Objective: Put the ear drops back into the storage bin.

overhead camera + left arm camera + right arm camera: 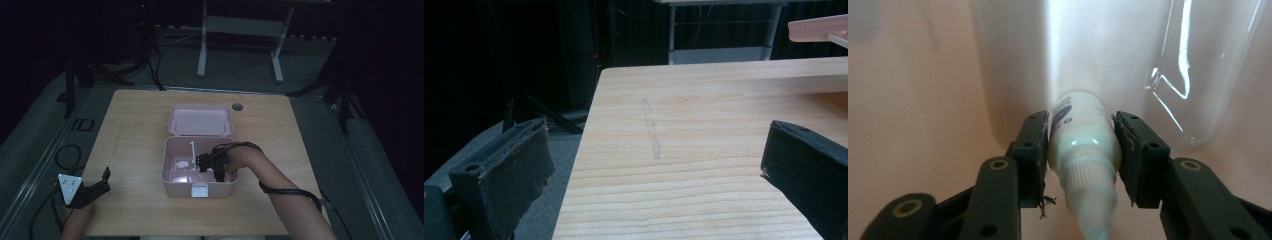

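Wooden table [135, 150], pale and square, set in a dark room; grey floor around it, white legs of another desk [202, 50] behind. A faint scuff line on the table top in the left gripper view.

Pink box [172, 172] near the table's middle, lid [200, 120] thrown back and standing open at the far side, a white latch [199, 191] on the near wall. Pale pink walls close around in the right gripper view, with a clear plastic divider [1193, 75] curving at the right.

Right forearm reaching in from the bottom right, cable looped round the wrist, hand over the box's right half. Right gripper [212, 167] down inside the box, pointing toward its floor.

Left gripper [95, 187] at the table's near left corner, well apart from the box, grey three-cornered plate on top. Jaws spread wide in its own view, bare table top between them, a corner of the pink lid at the far upper right.

Small white bottle [1083, 145] inside the box, seen in the right gripper view between the two black jaws, ribbed cap and tapered nozzle pointing back toward the camera, a dark blue label on its upper left side. Left pad against the bottle's side; right pad at the bottle's other side, contact there too fine to call with certainty. Bottle body leaning slightly, base toward the box wall. Frayed threads hanging from the left pad's lower edge.
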Available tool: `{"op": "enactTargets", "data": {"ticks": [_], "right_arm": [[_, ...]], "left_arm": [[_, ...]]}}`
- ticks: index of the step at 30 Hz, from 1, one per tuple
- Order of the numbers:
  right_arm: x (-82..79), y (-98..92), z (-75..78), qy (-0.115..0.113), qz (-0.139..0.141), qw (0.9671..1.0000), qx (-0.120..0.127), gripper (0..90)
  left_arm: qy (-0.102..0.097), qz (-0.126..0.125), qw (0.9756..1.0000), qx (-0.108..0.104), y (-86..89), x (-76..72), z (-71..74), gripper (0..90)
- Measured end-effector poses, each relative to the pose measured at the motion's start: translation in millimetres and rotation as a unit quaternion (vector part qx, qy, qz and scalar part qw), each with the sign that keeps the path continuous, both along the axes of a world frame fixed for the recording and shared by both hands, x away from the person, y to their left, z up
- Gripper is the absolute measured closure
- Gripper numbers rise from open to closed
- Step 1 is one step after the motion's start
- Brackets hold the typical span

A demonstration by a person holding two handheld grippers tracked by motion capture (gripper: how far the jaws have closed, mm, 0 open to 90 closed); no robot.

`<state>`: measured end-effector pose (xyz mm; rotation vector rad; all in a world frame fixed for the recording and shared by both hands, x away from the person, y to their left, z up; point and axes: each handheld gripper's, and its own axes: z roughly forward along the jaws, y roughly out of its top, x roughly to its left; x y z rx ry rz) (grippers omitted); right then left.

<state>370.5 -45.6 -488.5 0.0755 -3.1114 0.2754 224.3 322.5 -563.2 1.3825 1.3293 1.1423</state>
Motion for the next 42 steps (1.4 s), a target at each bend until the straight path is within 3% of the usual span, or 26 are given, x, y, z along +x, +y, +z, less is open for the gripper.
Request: {"op": "enactTargets", "data": {"ticks": [14, 21, 24, 29, 33, 40, 42], "right_arm": [[1.6, -2.8, 34.0, -0.008, -0.012, 0.9996, 0.025, 53.5], [2.0, -7.5, 53.2, -0.011, -0.012, 0.9989, 0.044, 42.7], [3.6, -9.9, 63.0, -0.023, -0.02, 0.998, 0.056, 38.0], [5.6, -16.8, 78.4, -0.027, -0.031, 0.995, 0.091, 28.8], [6.1, -23.9, 90.2, -0.015, -0.04, 0.9921, 0.118, 24.7], [5.4, -37.1, 103.8, -0.014, -0.049, 0.9889, 0.14, 20.0], [5.4, -47.9, 112.9, -0.025, -0.053, 0.9859, 0.157, 17.3]], "left_arm": [[0.001, 0.0, 1.0, 0.0, 0.1, 0.2, 0.1, 0.3], [0.001, 0.0, 1.0, 0.0, 0.0, 0.2, 0.1, 0.3], [0.001, 0.0, 1.0, 0.0, 0.0, 0.3, 0.0, 0.4], [0.001, 0.0, 1.0, 0.0, 0.0, 0.3, 0.0, 0.3], [0.001, 0.0, 1.0, 0.0, 0.0, 0.3, 0.0, 0.3], [0.001, 0.0, 1.0, 0.001, 0.1, 0.4, 0.1, 0.3], [0.001, 0.0, 1.0, 0.001, -0.1, 0.3, 0.1, 0.3]]}}
